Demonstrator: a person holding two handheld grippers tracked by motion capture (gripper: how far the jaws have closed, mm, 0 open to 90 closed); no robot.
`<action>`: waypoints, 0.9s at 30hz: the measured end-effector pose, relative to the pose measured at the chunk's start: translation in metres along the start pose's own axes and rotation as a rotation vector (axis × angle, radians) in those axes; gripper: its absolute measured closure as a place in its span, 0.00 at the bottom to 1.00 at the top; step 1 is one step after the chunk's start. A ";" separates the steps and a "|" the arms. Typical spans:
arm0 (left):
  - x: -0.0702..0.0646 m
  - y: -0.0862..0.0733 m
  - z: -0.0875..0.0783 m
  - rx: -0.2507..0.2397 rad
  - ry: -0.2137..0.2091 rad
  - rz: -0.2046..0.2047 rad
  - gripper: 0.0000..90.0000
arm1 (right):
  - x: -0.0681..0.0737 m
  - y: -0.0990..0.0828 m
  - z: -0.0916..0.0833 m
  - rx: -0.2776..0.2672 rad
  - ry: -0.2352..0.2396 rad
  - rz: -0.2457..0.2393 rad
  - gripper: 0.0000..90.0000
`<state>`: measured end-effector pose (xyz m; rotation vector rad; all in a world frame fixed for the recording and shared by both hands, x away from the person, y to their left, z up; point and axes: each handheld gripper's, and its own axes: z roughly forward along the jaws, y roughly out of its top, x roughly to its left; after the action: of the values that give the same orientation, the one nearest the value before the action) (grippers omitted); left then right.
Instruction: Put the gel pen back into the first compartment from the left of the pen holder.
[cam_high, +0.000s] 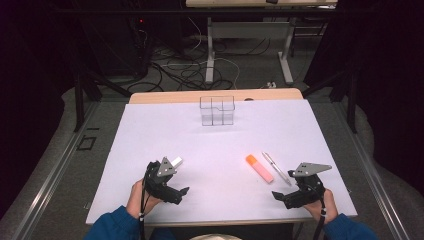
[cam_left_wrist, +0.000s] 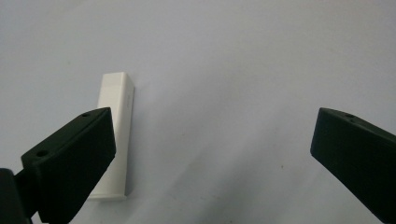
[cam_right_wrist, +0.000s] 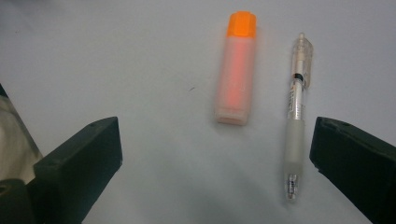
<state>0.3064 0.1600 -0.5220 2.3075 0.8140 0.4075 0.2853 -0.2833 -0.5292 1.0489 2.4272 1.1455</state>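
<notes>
A white rectangular block (cam_high: 176, 162) (cam_left_wrist: 114, 126) lies on the white table top (cam_high: 215, 145) near the front left. My left gripper (cam_high: 168, 178) (cam_left_wrist: 212, 122) hovers just behind it, open, its left jaw overlapping the block's near end in the left gripper view. At the front right lie an orange-capped highlighter (cam_high: 259, 168) (cam_right_wrist: 237, 70) and a clear pen (cam_high: 276, 168) (cam_right_wrist: 297, 112), side by side. My right gripper (cam_high: 285, 184) (cam_right_wrist: 217, 129) is open just short of them, holding nothing; the pen's tip lies close to its right jaw.
A clear plastic organiser (cam_high: 217, 111) with compartments stands at the back middle of the table. Beyond the table's far edge are desk legs and cables on the floor. A person's hands in blue sleeves hold both grippers at the near edge.
</notes>
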 end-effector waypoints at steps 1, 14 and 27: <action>-0.001 -0.001 -0.001 0.007 -0.003 -0.002 0.00 | 0.000 0.000 0.001 -0.010 -0.001 0.002 0.02; -0.003 -0.009 -0.005 0.025 -0.015 -0.018 0.00 | -0.006 0.018 0.002 0.019 -0.027 0.039 0.01; -0.004 -0.009 -0.002 0.024 -0.016 -0.010 0.00 | -0.018 0.035 0.011 0.101 -0.048 0.058 0.04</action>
<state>0.2982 0.1640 -0.5267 2.3248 0.8269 0.3756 0.3212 -0.2744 -0.5111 1.1707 2.4543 1.0124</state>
